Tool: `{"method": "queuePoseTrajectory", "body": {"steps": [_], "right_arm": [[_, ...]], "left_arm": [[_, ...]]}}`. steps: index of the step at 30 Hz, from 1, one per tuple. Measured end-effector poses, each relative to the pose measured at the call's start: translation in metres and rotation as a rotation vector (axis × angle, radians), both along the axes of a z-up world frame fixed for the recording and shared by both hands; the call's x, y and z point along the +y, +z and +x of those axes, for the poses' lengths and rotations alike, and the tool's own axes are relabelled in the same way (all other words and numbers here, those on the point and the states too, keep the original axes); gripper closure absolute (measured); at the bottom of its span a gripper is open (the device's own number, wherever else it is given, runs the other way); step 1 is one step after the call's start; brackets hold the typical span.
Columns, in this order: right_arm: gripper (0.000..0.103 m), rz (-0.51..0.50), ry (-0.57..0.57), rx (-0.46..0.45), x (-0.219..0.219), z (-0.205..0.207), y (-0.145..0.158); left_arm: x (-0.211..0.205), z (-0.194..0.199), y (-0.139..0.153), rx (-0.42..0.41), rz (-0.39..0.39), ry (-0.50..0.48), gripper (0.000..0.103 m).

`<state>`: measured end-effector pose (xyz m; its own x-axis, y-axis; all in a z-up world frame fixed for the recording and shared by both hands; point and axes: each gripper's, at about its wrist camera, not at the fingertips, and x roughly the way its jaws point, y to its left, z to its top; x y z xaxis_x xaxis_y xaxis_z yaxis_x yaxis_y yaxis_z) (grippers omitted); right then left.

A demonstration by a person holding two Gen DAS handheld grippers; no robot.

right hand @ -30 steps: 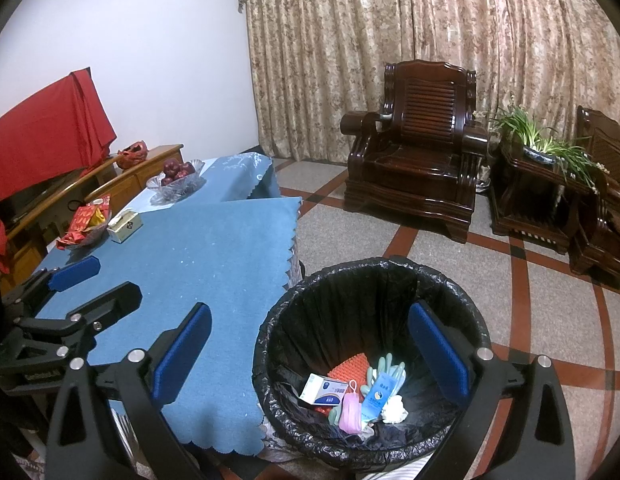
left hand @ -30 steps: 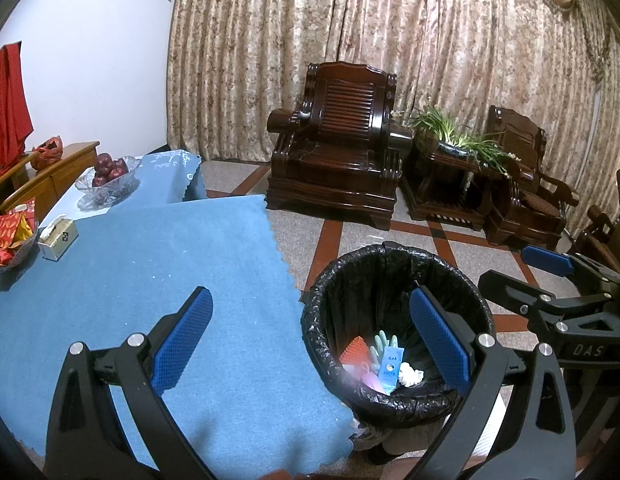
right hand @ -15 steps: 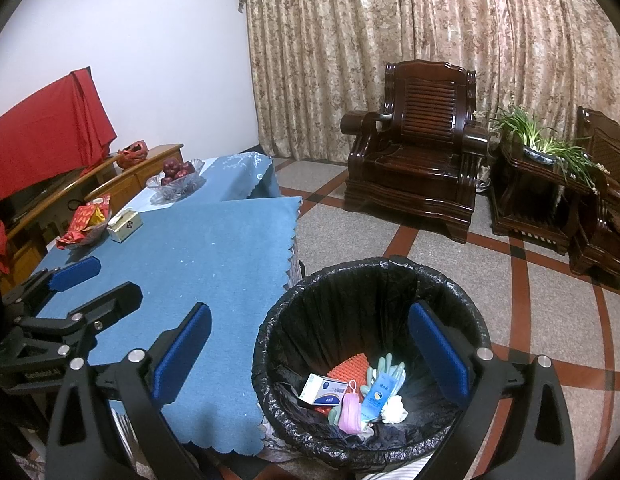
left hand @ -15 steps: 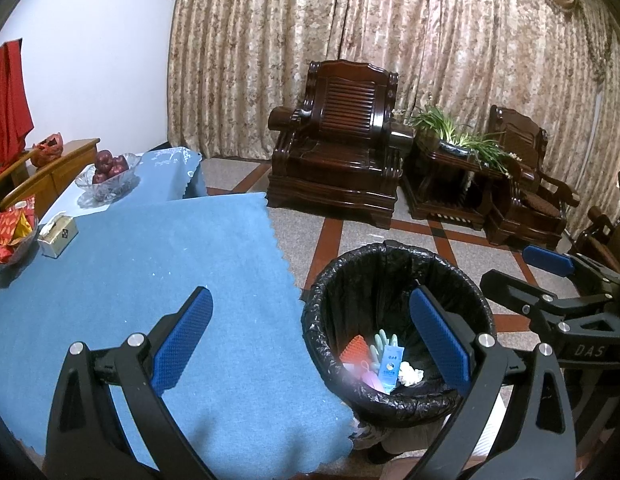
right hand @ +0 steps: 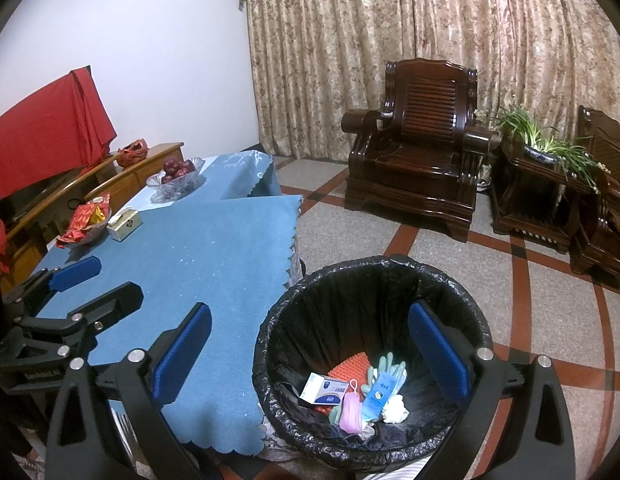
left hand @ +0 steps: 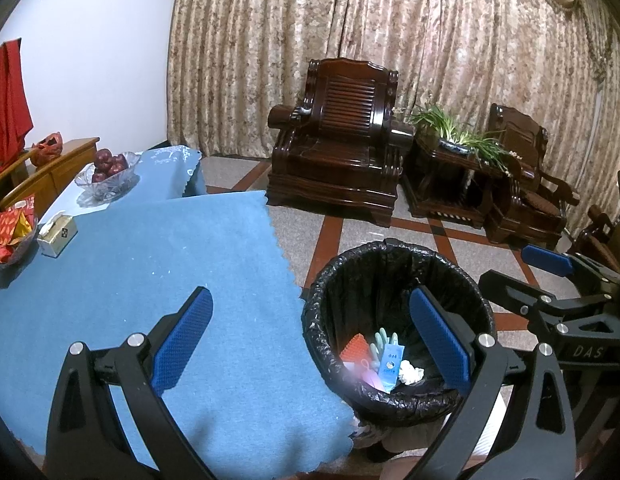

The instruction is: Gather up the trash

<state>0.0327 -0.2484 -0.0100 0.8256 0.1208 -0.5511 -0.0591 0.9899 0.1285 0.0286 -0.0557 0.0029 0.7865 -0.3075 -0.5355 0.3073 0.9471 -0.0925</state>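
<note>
Right wrist: one bin (right hand: pixel 373 280), two armchairs (right hand: pixel 417 160).

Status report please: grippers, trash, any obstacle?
Both hand-held grippers, left and right, open, empty. Trash lies in bin. Nothing in the way.

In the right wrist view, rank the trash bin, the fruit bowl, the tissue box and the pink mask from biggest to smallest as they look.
1. Trash bin
2. Fruit bowl
3. Tissue box and pink mask: look alike; the mask is nearer the camera, so unranked.
</note>
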Motion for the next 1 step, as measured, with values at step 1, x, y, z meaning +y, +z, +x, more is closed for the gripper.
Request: {"method": "queuePoseTrajectory", "body": {"steps": [1], "right_arm": [[0.006,0.000,0.000,0.000,0.0002,0.0000,0.0001]], "left_arm": [[-0.0006,0.0021,0.0000,0.000,0.000,0.000,0.007]]}}
